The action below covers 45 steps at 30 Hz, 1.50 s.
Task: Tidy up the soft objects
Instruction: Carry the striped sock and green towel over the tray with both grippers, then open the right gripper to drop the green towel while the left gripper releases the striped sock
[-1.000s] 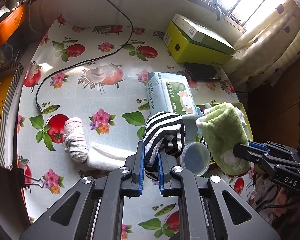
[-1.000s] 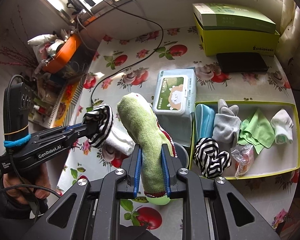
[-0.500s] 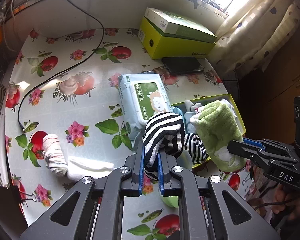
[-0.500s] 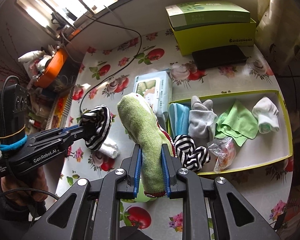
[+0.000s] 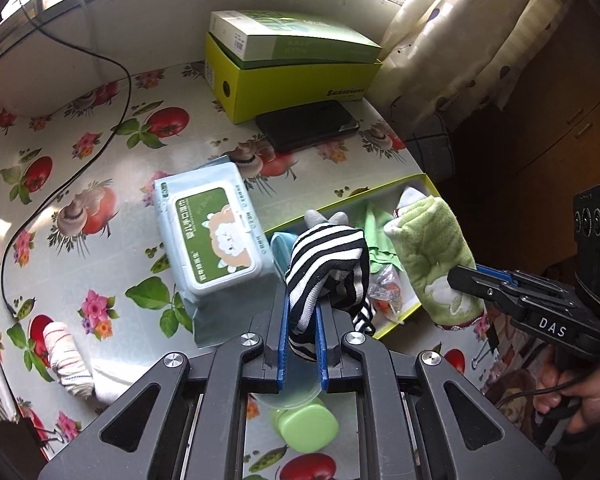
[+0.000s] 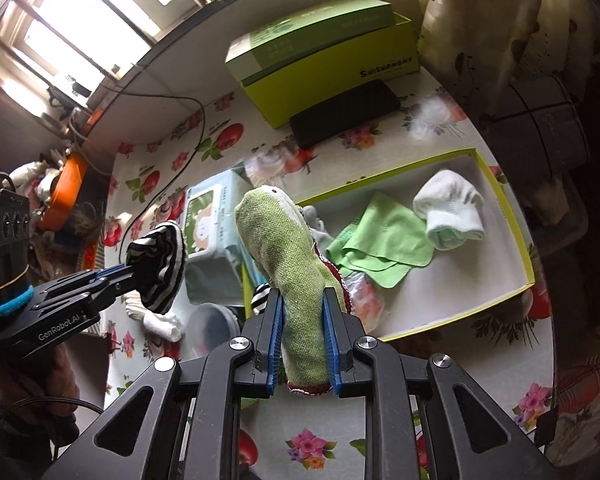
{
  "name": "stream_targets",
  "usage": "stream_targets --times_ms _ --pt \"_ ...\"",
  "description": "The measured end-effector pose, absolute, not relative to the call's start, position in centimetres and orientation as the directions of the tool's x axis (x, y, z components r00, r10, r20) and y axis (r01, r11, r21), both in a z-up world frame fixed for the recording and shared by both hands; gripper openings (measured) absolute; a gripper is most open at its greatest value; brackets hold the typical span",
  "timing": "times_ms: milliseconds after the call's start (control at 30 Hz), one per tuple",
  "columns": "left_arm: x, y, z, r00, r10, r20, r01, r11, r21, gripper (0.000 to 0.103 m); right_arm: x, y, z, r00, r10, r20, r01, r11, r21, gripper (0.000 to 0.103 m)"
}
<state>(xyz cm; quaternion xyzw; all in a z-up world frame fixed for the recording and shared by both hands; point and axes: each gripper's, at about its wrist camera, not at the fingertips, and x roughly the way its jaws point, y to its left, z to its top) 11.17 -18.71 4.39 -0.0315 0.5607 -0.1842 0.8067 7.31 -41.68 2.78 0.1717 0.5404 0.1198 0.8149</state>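
Note:
My left gripper is shut on a black-and-white striped sock, held in the air over the near left end of the yellow-rimmed tray. My right gripper is shut on a green knitted sock with a red-and-white cuff, also lifted, above the tray at its left part. Inside the tray lie a white sock, a light green cloth, a grey sock and a small plastic bag. In the right wrist view the left gripper shows at the left with its striped sock.
A wet-wipes pack lies just left of the tray. A yellow-green box and a black phone sit behind. A rolled white-and-red sock, a white sock, a green lid and a black cable lie on the flowered tablecloth.
Both grippers have carried their socks sideways from above the wipes pack toward the tray. The tray now fills more of both views; the loose rolled socks have slid to the left edge.

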Motion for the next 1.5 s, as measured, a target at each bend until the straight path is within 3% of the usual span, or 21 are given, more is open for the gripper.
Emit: stream_targets --times_ms 500,1233,1333,1467,1500 --pt "12.5 -22.5 3.9 0.267 -0.359 -0.894 0.314 0.91 -0.271 0.012 9.7 -48.5 1.1 0.407 0.274 -0.871 0.089 0.937 0.337 0.018" --pt "13.0 -23.2 3.2 0.247 -0.354 -0.902 0.316 0.91 -0.27 0.012 13.5 -47.1 -5.0 0.256 0.431 -0.865 0.076 0.883 0.463 0.018" --pt "13.0 -23.3 3.2 0.245 -0.354 -0.903 0.32 0.908 -0.27 0.012 13.6 -48.4 -5.5 0.274 0.395 -0.877 0.133 0.887 0.442 0.022" --pt "13.0 -23.7 3.0 0.237 -0.356 -0.904 0.326 0.906 -0.272 0.012 13.2 -49.9 -4.5 0.32 0.377 -0.869 0.17 0.879 0.444 0.039" --pt "13.1 -23.8 2.9 0.235 -0.357 -0.904 0.329 0.905 -0.271 0.012 13.0 -50.1 -4.3 0.327 0.37 -0.87 0.172 0.882 0.439 0.039"
